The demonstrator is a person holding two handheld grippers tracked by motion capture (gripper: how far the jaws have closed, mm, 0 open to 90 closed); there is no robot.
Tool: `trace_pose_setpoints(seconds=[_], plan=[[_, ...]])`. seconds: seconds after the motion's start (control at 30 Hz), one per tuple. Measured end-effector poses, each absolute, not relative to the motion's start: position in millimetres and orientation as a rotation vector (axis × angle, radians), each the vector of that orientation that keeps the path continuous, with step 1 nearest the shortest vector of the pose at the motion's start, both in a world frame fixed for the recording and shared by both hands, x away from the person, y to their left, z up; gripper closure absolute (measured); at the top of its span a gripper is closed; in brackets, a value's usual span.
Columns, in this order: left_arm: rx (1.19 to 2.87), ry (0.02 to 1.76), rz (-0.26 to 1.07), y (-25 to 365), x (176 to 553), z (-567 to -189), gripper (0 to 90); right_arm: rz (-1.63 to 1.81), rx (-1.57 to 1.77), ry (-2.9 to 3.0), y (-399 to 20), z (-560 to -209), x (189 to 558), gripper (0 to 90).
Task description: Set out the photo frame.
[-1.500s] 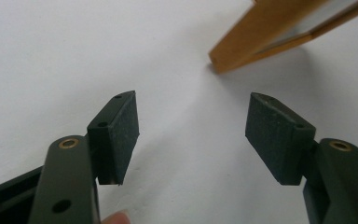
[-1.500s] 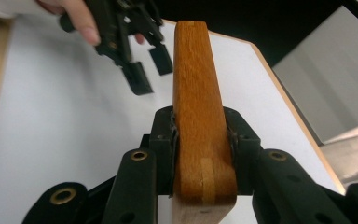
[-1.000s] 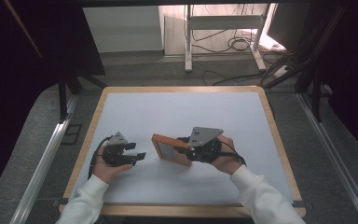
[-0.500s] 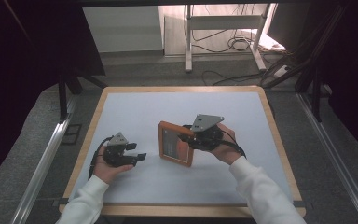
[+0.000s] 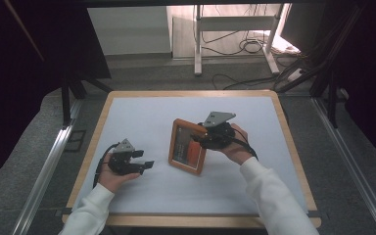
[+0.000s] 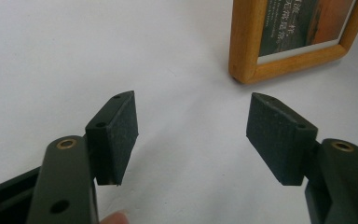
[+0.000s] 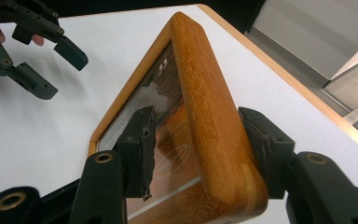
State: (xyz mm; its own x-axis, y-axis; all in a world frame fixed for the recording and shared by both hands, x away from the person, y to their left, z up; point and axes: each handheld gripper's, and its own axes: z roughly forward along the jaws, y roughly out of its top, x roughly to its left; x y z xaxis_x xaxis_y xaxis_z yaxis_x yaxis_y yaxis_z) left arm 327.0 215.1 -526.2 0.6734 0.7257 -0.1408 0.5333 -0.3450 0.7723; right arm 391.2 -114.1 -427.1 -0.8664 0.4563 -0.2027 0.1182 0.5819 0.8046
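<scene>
Your jaws on the right gripper (image 5: 199,142) have just been opening and now stand apart on either side of the photo frame (image 5: 182,147), one pad in front of the glass and one behind the wooden rail, with neither clearly pressing. On the left gripper (image 5: 144,159) the jaws are wide open and empty, resting low at about 8 o'clock from the frame and aimed toward its lower corner. The frame stands nearly upright, leaning a little, close to the middle of the counter (image 5: 142,112), glass side facing your left hand. Judge it as light and stiff, but fragile at the pane and slick there, so a pad on the glass could slide or smear it. Take hold across the thick wooden rail, near a corner where the wood is widest, and keep the squeeze modest. Whether a stand props it from behind cannot be told, so treat it as ready to tip once you let go. Nothing else lies on the counter between your hands, so the left gripper has a free path to the frame. Beyond the counter at 12 o'clock sit a metal stand (image 5: 235,34) and loose cables (image 5: 254,46) on the floor, well apart from your work.
</scene>
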Motion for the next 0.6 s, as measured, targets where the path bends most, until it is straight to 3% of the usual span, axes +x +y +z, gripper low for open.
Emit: trace_pose_setpoints(seconds=[0.17, 0.3, 0.6], plan=[[2.035, 0.969, 0.288, 215, 327, -526, 33.7, 1.174, 0.466, 2.417, -113, -427, 389, 46.9], [2.038, 0.966, 0.287, 214, 327, -526, 33.7, 1.193, 0.538, 2.403, -118, -427, 388, 35.8], [2.042, 0.967, 0.289, 212, 327, -527, 33.5, 1.313, 0.716, 2.338, -140, -431, 362, 25.5]])
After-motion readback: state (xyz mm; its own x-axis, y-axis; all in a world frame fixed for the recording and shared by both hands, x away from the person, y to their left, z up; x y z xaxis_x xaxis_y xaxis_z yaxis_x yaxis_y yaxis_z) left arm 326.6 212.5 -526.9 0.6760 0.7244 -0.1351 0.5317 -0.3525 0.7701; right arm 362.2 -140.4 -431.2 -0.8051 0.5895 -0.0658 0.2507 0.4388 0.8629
